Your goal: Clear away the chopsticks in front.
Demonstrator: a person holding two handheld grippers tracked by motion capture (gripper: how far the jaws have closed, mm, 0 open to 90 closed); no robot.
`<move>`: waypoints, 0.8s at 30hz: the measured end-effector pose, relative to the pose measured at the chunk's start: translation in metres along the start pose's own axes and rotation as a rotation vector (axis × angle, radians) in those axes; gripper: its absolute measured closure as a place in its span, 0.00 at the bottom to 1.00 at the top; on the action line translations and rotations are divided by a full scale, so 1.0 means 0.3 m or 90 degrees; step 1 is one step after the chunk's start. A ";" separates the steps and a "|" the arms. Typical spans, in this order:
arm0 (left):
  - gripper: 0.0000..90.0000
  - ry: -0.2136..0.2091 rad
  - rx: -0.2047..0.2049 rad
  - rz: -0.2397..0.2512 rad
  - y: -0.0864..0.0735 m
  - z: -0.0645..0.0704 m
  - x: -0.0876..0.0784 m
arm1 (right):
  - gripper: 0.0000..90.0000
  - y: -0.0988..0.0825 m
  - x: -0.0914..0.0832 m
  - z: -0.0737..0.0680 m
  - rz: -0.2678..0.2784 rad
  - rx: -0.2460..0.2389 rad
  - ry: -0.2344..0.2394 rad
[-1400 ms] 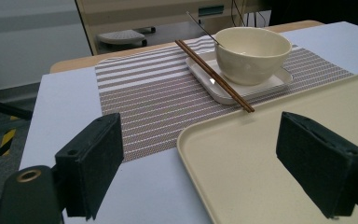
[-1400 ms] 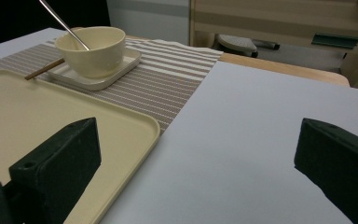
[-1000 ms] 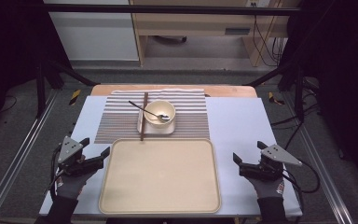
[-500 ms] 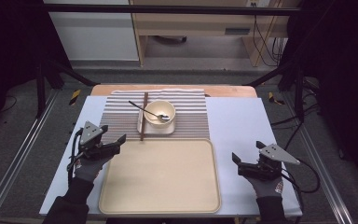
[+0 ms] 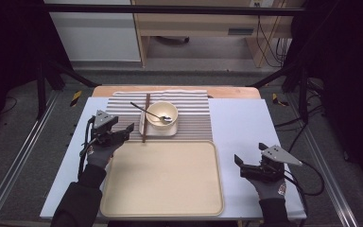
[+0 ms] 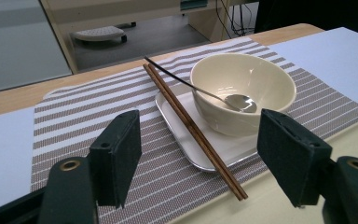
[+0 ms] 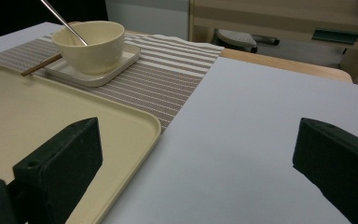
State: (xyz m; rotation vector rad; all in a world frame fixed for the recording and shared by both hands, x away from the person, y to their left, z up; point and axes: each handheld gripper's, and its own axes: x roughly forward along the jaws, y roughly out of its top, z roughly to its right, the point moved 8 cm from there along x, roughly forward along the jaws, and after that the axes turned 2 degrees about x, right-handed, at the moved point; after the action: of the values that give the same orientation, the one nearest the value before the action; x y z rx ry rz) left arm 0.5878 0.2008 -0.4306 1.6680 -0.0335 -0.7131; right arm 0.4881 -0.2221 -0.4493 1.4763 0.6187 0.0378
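Left gripper [image 5: 125, 132]: released, jaws just been closing, nothing between, near chopsticks [image 5: 145, 118]
Right gripper [image 5: 238, 165]: released, over desk [image 5: 246, 123]

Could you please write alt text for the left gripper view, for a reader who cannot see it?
The open left gripper points at a pair of brown chopsticks resting across a small square plate on a striped placemat. A cream bowl with a spoon stands on that plate.
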 end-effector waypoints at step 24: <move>0.57 0.002 0.027 -0.117 -0.087 0.019 0.245 | 0.02 -0.012 0.016 -0.007 -0.014 -0.008 0.004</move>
State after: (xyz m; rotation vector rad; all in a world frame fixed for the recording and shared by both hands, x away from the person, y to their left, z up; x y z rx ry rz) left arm 0.6351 0.1723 -0.4861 1.7271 0.1087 -0.8535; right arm 0.4902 -0.2187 -0.4545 1.4578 0.6382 0.0296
